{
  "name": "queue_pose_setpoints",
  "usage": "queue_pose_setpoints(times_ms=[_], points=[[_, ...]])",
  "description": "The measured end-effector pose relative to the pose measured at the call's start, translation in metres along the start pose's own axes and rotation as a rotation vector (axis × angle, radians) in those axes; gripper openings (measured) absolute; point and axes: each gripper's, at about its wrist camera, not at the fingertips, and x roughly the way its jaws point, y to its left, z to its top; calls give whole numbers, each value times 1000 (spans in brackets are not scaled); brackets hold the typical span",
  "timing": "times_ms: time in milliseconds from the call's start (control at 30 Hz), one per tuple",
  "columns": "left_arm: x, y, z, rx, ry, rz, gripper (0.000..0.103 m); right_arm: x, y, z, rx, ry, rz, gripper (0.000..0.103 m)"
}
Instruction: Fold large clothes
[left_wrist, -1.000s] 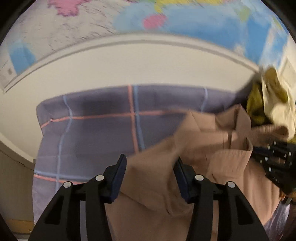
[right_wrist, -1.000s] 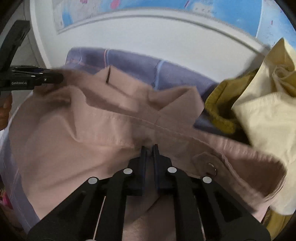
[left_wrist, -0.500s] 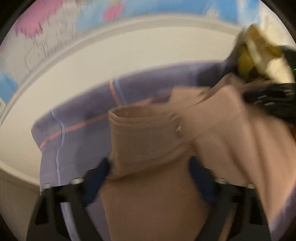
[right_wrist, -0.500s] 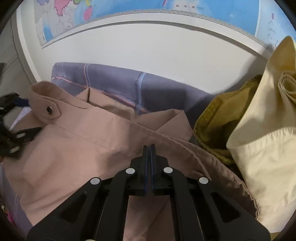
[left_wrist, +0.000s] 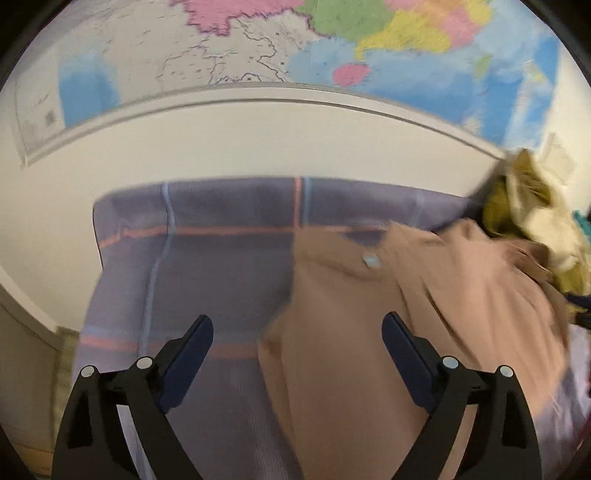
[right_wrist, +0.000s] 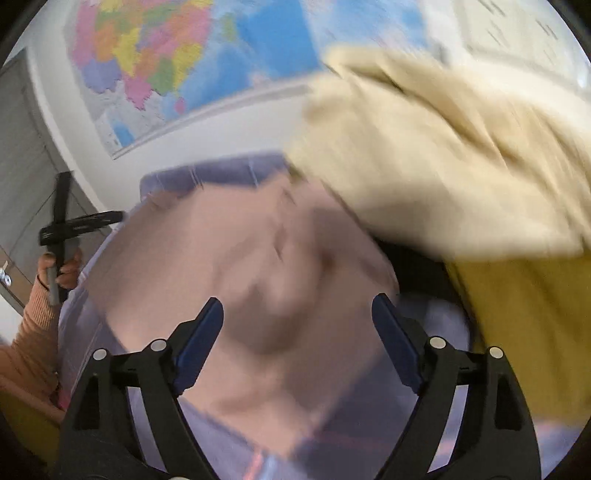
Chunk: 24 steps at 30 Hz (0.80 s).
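A pink-tan garment (left_wrist: 388, 314) with a snap button lies crumpled on a purple checked sheet (left_wrist: 221, 266). It also shows, blurred, in the right wrist view (right_wrist: 258, 266). My left gripper (left_wrist: 297, 345) is open and empty, with the garment's left edge lying below and between its fingers. My right gripper (right_wrist: 297, 326) is open and empty above the garment's right part. The left gripper (right_wrist: 79, 225) shows at the far left of the right wrist view, held by a hand.
A pile of cream (right_wrist: 443, 166) and mustard-yellow clothes (right_wrist: 524, 314) sits to the right of the garment, seen also in the left wrist view (left_wrist: 528, 210). A white wall with a coloured map (left_wrist: 295, 48) stands behind the sheet.
My right gripper was shut on the garment and has opened and let it go. My left gripper has opened wide and drawn back. The garment has dropped onto the sheet.
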Motion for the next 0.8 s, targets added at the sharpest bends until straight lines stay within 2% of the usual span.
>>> queue_pose_setpoints(times_ms=[67,167,233,267,300,333,367,400,433,533,600,667,700,733,800], points=[[-14,2,-25,-5,5,-36,95,2,-10,-26,59,33,50,84],[-23,-1,-53,12,13,-47,96,8,-8,-52,82,67,102,85],[-23,-1,-71,-6,32,-128,96,12,-6,-62,76,74,113,84],[-21,-4,-77,-19,43,-159,96,14,-4,-63,74,60,122,81],[-18,-6,-82,-24,53,-171,96,14,-4,-62,73,49,145,60],[-10,-12,-87,-10,73,-188,86,17,-2,-61,76,51,190,48],[-2,-18,-90,9,86,-197,75,18,-1,-59,74,49,188,45],[7,-23,-92,2,100,-202,65,18,1,-58,72,51,200,27],[7,-25,-91,-24,72,-190,53,17,1,-58,82,50,228,20],[6,-19,-86,-109,86,-227,25,-2,-5,-50,112,17,262,11],[-4,-5,-87,-203,99,-312,13,-30,-9,-39,135,-46,298,8],[-25,3,-95,-284,117,-391,10,-68,-9,-31,136,-121,295,4],[-36,-1,-99,-273,110,-407,10,-83,-8,-29,126,-153,313,3],[-52,-9,-105,-232,88,-395,12,-99,-6,-29,110,-174,311,3],[-62,-20,-119,-194,96,-367,19,-103,-11,-37,109,-144,286,3]])
